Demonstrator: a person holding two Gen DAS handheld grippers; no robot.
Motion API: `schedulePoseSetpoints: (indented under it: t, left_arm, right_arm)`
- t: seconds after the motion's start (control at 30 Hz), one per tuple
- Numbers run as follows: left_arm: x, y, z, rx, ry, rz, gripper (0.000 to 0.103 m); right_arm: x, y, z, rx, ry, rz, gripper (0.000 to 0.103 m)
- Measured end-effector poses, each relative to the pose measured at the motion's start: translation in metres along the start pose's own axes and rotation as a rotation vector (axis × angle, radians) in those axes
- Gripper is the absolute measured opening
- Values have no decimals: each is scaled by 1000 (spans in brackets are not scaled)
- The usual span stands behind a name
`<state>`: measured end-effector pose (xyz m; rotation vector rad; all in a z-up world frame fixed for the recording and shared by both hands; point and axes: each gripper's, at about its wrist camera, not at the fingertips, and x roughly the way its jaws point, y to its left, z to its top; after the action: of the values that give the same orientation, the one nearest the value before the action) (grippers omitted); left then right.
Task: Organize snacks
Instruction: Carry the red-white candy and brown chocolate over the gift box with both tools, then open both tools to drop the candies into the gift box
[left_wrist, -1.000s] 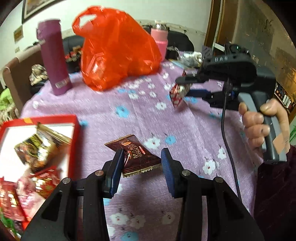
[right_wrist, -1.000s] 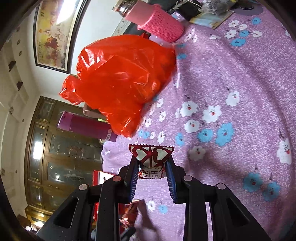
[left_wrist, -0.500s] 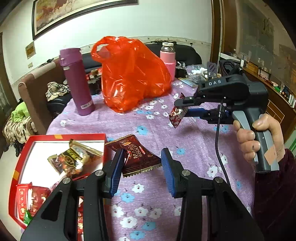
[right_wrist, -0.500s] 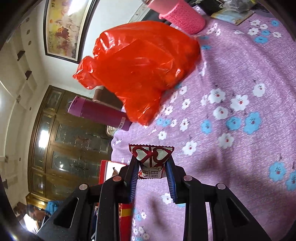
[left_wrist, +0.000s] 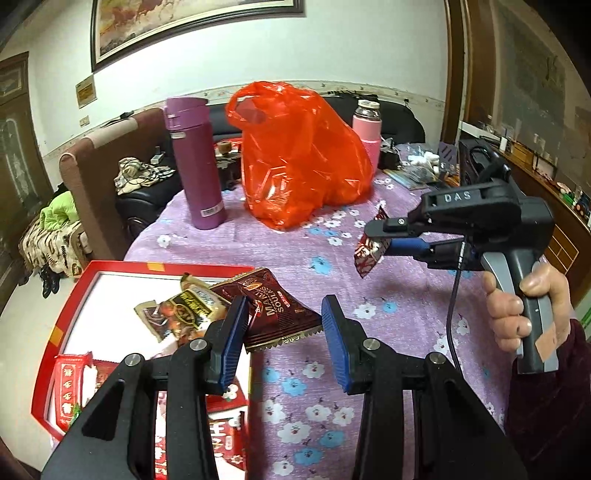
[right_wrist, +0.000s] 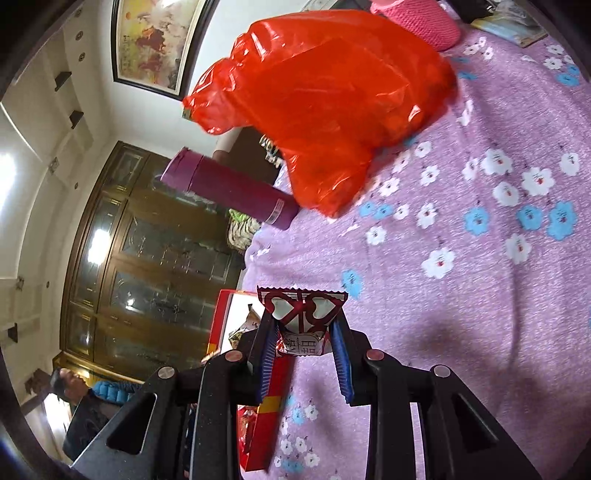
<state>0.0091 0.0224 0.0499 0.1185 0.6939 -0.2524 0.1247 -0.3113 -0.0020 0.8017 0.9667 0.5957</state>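
Observation:
My left gripper is shut on a dark brown snack packet, held in the air over the right edge of a red box with a white inside. Several snack packets lie in that box. To the right and further off, my right gripper hangs above the purple flowered tablecloth, shut on a red-and-white packet. In the right wrist view the same packet sticks up between the fingers of that gripper, with the red box just beyond and to the left.
An orange-red plastic bag stands at the back of the table between a purple flask and a pink bottle. Small clutter lies at the far right. A dark sofa lies behind. A person stands by the cabinet.
Both grippers have moved toward the red box with their packets held. The box has come closer under my left gripper, and the left view has tilted up to show more of the room.

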Motion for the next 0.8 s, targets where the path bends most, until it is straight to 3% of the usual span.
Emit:
schedulePoseSetpoints:
  t: [0.4,0.8]
  left_arm:
    - [-17,54,-7,-81,-33,102,39]
    - [-41,127,-23,-213,-68,229,39]
  right_arm:
    - [21,32,-21,-84,38,82,28]
    - [79,82,-60,-173,190,139,28]
